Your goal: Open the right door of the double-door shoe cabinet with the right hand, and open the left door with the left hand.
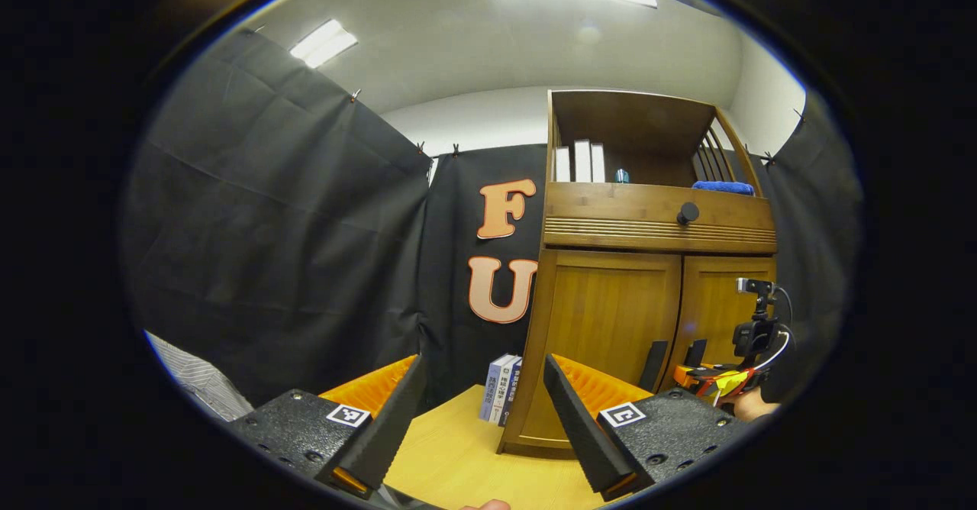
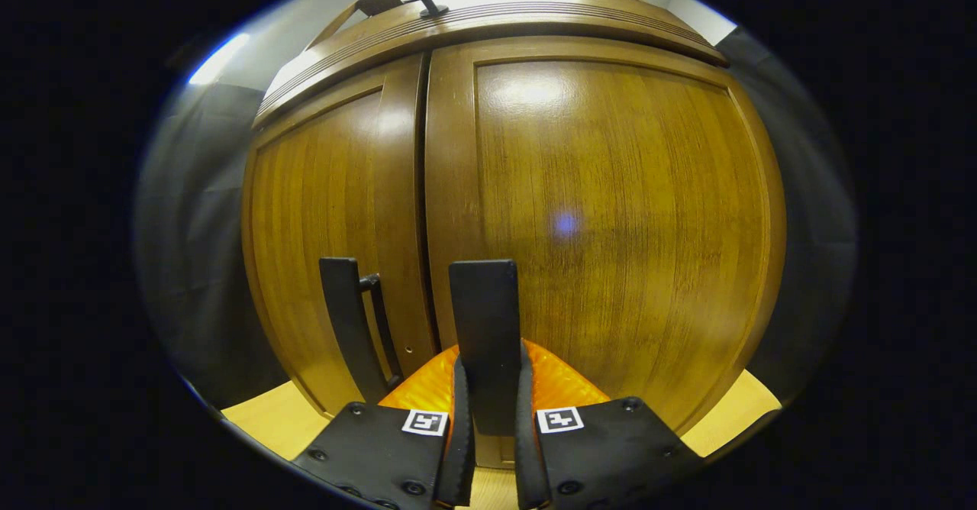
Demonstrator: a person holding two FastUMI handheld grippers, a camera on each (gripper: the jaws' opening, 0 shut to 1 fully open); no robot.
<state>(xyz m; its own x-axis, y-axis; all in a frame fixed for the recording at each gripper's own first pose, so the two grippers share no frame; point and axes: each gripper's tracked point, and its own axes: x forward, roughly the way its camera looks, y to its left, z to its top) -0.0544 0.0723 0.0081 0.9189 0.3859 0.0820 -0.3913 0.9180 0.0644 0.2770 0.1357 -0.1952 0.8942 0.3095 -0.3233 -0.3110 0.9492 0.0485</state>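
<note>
The wooden shoe cabinet (image 1: 611,319) stands to the right in the left gripper view, both doors closed. In the right gripper view the right door (image 2: 626,212) is close in front, and my right gripper (image 2: 491,376) is shut on that door's black vertical handle (image 2: 483,304). The left door (image 2: 320,220) has its own black handle (image 2: 347,319), free. My left gripper (image 1: 483,365) hangs open some way off the cabinet's left front corner, holding nothing. Farther off in that view, the right gripper (image 1: 717,380) sits at the right door (image 1: 717,304), beside the left door's handle (image 1: 653,365).
A drawer with a round black knob (image 1: 688,212) sits above the doors. The open shelf on top holds upright books (image 1: 580,161) and a blue cloth (image 1: 723,187). More books (image 1: 501,397) lean against the cabinet's left side on the light wooden surface (image 1: 458,456). A striped sleeve (image 1: 200,380) shows at left.
</note>
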